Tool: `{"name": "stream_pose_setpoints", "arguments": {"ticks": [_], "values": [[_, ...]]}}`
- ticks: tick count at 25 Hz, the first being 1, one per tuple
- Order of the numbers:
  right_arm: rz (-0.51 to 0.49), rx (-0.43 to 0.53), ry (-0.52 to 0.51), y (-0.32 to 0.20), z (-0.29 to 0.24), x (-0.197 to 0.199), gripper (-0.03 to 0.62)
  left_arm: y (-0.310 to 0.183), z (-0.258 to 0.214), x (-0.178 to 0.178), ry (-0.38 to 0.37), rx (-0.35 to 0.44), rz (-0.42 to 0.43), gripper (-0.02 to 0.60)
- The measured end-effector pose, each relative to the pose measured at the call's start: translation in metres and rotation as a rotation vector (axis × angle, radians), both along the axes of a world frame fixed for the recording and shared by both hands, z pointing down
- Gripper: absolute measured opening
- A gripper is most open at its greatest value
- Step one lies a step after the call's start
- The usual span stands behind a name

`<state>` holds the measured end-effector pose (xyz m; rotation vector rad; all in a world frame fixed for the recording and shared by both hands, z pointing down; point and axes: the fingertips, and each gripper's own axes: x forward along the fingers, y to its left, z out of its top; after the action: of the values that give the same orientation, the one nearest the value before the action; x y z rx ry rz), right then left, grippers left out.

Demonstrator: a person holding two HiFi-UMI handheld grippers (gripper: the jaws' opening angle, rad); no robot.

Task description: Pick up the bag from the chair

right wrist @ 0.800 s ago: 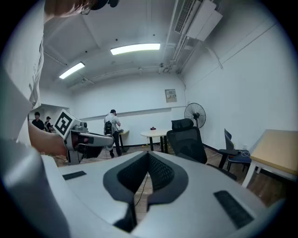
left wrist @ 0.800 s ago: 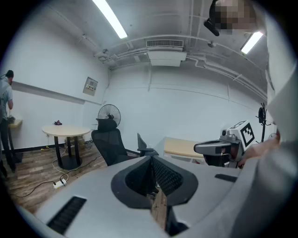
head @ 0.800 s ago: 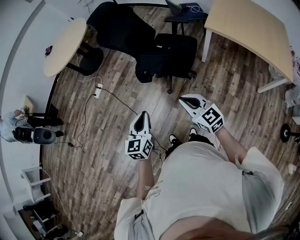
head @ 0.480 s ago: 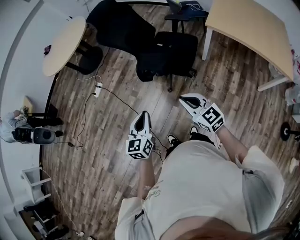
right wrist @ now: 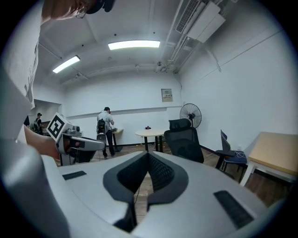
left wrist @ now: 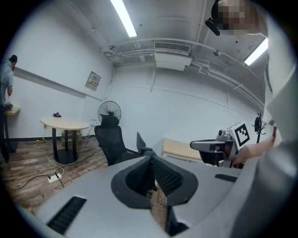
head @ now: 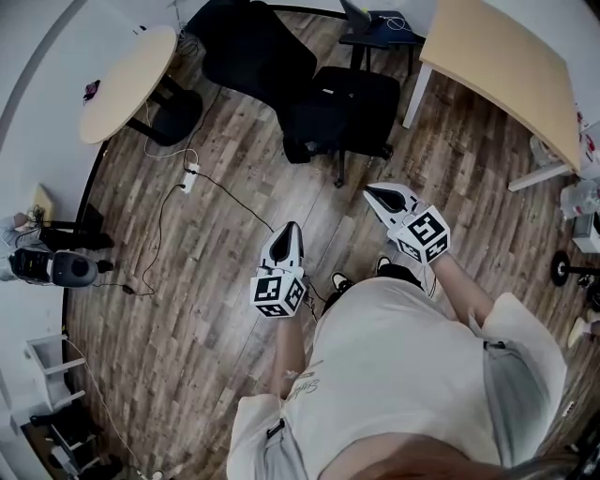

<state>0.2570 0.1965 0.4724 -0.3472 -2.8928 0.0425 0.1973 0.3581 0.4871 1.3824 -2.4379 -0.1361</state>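
A black office chair (head: 352,94) stands on the wood floor ahead of me, its high backrest (head: 253,52) toward the far left. A dark bag-like mass (head: 309,127) lies at the seat's near-left edge and is hard to tell apart from the chair. My left gripper (head: 288,230) is held in the air well short of the chair, jaws together and empty. My right gripper (head: 373,194) is also shut and empty, and points at the chair's base. The chair (right wrist: 187,139) also shows ahead in the right gripper view.
A round table (head: 122,84) stands far left and a rectangular wooden table (head: 506,66) far right. A second chair with a blue seat (head: 380,23) is behind the black one. A power strip with cable (head: 190,176) lies on the floor. A person (right wrist: 106,128) stands at a wall shelf.
The view has shifted a little toward the chair. Both grippers sit slightly nearer to it and stay shut.
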Motion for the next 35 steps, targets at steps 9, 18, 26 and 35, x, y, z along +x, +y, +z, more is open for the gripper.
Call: {"name": "stream_pose_setpoints", "arguments": {"ticks": [9, 18, 26, 35], "values": [[0.077, 0.042, 0.056, 0.028, 0.020, -0.019, -0.005, 0.029, 0.035, -0.017, 0.045, -0.020, 0.102, 0.020], [0.060, 0.028, 0.088, 0.016, 0.037, -0.067, -0.005, 0.020, 0.047, -0.066, 0.074, -0.031, 0.076, 0.020], [-0.021, 0.031, 0.064, -0.008, 0.046, -0.155, -0.005, -0.015, 0.041, -0.144, 0.069, -0.119, 0.080, 0.020], [-0.077, -0.018, 0.024, -0.057, 0.050, -0.228, -0.005, -0.105, 0.033, -0.212, 0.074, -0.126, 0.143, 0.020]]}}
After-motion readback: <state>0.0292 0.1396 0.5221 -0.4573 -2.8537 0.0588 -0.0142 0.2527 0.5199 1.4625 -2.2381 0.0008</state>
